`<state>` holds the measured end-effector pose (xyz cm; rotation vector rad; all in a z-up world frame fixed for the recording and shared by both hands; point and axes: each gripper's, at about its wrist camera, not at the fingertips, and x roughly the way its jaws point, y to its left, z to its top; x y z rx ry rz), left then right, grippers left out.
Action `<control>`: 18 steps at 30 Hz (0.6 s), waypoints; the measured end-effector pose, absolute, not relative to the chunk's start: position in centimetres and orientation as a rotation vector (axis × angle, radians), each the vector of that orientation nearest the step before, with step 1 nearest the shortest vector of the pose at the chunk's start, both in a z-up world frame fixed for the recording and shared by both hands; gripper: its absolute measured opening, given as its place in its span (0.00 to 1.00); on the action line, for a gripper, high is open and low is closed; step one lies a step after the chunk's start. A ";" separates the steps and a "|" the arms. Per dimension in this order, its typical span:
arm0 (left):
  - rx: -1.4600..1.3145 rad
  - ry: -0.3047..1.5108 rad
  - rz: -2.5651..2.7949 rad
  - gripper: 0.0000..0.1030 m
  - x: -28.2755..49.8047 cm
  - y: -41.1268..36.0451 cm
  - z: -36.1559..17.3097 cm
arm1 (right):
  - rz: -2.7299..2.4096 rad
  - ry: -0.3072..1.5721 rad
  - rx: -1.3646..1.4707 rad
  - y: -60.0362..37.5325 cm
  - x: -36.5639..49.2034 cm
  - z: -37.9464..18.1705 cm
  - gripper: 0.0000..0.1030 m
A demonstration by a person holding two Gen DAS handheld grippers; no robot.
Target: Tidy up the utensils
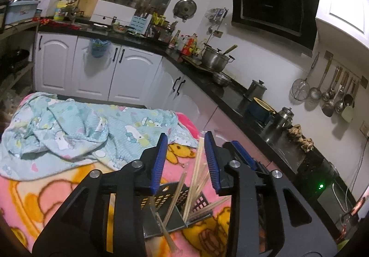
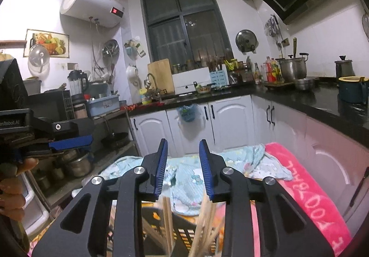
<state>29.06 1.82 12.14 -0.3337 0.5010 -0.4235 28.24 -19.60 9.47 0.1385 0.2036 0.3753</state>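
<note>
A black slotted utensil holder (image 1: 170,208) stands on a pink cartoon blanket (image 1: 57,190). Several wooden chopsticks (image 1: 194,176) lean in it at different angles. My left gripper (image 1: 185,160) is open and empty, hovering above the holder with the chopstick tops between its blue pads. In the right wrist view, my right gripper (image 2: 182,167) is open and empty above the same holder (image 2: 180,231), with chopsticks (image 2: 204,229) rising just below its right finger. The left gripper's blue finger (image 2: 71,143) shows at the left edge.
A light blue printed cloth (image 1: 76,132) lies crumpled on the far half of the blanket. A pink towel (image 2: 309,192) lies at the right. White cabinets (image 1: 96,70) and a black counter (image 1: 230,93) with pots run behind and along the right.
</note>
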 end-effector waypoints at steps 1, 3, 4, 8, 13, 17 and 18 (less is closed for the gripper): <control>-0.331 0.497 -0.417 0.34 28.8 2.0 12.2 | 0.372 0.203 0.135 -19.7 27.9 9.6 0.34; -0.323 0.491 -0.407 0.43 28.2 2.1 12.5 | 0.364 0.202 0.131 -20.0 27.1 9.9 0.38; -0.317 0.487 -0.401 0.47 27.9 2.2 12.6 | 0.366 0.201 0.132 -20.2 26.8 10.0 0.39; -0.292 0.468 -0.369 0.76 26.4 2.6 13.2 | 0.372 0.195 0.111 -20.6 24.9 10.7 0.44; -0.238 0.436 -0.324 0.90 24.0 2.6 13.9 | 0.388 0.196 0.084 -20.8 22.7 11.6 0.51; -0.205 0.432 -0.299 0.90 22.2 2.6 13.9 | 0.404 0.207 0.069 -20.8 20.8 12.0 0.57; -0.202 0.433 -0.300 0.90 21.9 2.6 13.8 | 0.408 0.211 0.066 -20.8 20.4 12.1 0.58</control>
